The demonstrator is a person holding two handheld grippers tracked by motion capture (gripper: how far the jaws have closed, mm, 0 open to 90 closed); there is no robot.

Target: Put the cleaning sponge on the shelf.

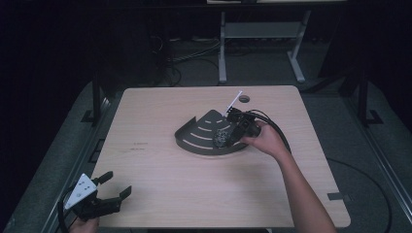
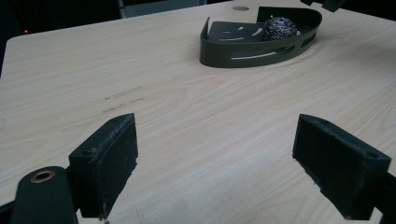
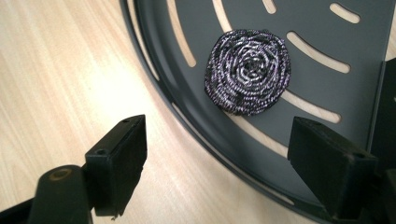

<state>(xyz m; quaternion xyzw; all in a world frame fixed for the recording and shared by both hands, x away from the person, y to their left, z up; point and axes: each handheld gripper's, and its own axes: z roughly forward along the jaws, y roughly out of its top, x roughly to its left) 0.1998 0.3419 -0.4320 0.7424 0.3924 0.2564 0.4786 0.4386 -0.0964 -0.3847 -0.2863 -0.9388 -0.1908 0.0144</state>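
Observation:
A dark grey fan-shaped tray (image 1: 200, 130) with slots lies mid-table, and a steel-wool scourer (image 1: 223, 138) rests inside it near the curved wall. My right gripper (image 1: 231, 135) hovers over the tray's right part, held by a hand. In the right gripper view its jaws (image 3: 217, 158) stand open just short of the scourer (image 3: 247, 71), one over the wood, the other over the tray floor (image 3: 327, 84). My left gripper (image 1: 118, 183) sits open at the table's near left corner, far from the tray (image 2: 243, 53) and scourer (image 2: 279, 29); nothing lies between its jaws (image 2: 215, 158).
The light wooden table (image 1: 160, 165) has a round cable hole (image 1: 244, 98) near its far edge. A thin white stick (image 1: 233, 103) slants up behind the right gripper. A black cable (image 1: 277, 127) loops from that gripper. White desk legs (image 1: 222, 48) stand beyond the table.

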